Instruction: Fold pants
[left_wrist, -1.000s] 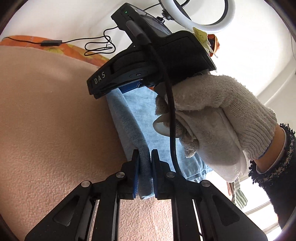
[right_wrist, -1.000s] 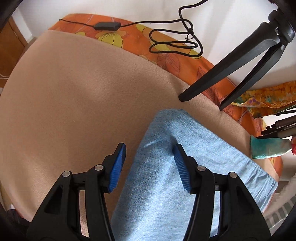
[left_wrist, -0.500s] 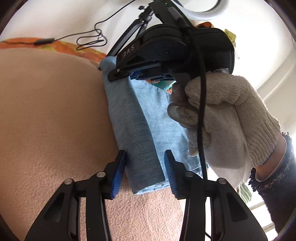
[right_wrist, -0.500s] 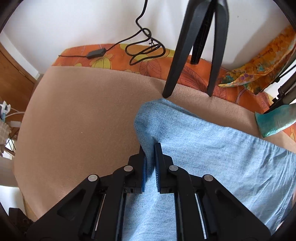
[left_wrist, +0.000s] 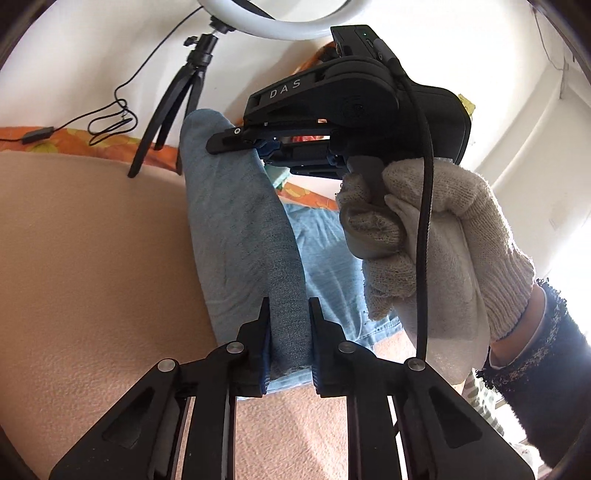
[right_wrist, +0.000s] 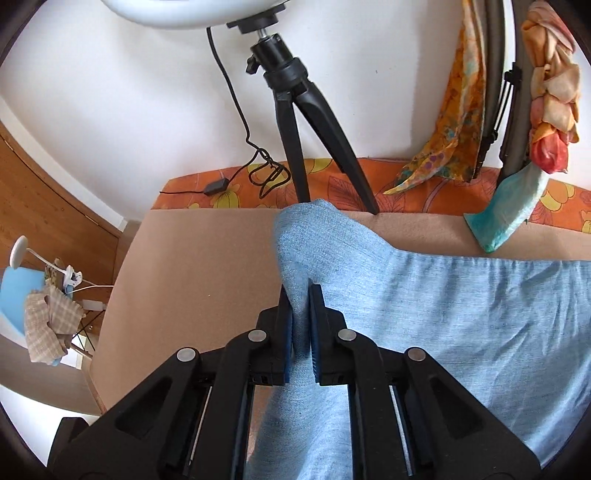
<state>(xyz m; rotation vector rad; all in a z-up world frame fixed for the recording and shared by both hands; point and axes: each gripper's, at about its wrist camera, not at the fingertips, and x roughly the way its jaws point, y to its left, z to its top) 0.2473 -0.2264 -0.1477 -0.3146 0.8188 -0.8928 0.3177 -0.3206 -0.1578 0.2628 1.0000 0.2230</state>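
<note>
The light blue pants lie on a peach blanket, with their left edge lifted into a raised fold. My left gripper is shut on the near end of that fold. My right gripper is shut on the far end of the fold, and the pants spread to the right of it. In the left wrist view the right gripper is seen from the side, held by a white-gloved hand, clamping the cloth above the blanket.
A black tripod with a ring light stands at the blanket's far edge, with a black cable on the orange flowered sheet. Scarves and a teal cloth hang at the right. A wooden floor lies left.
The left gripper opened half a second ago and has closed again on the pants edge. The right gripper closed on the pants. Both have lifted the edge off the blanket.
</note>
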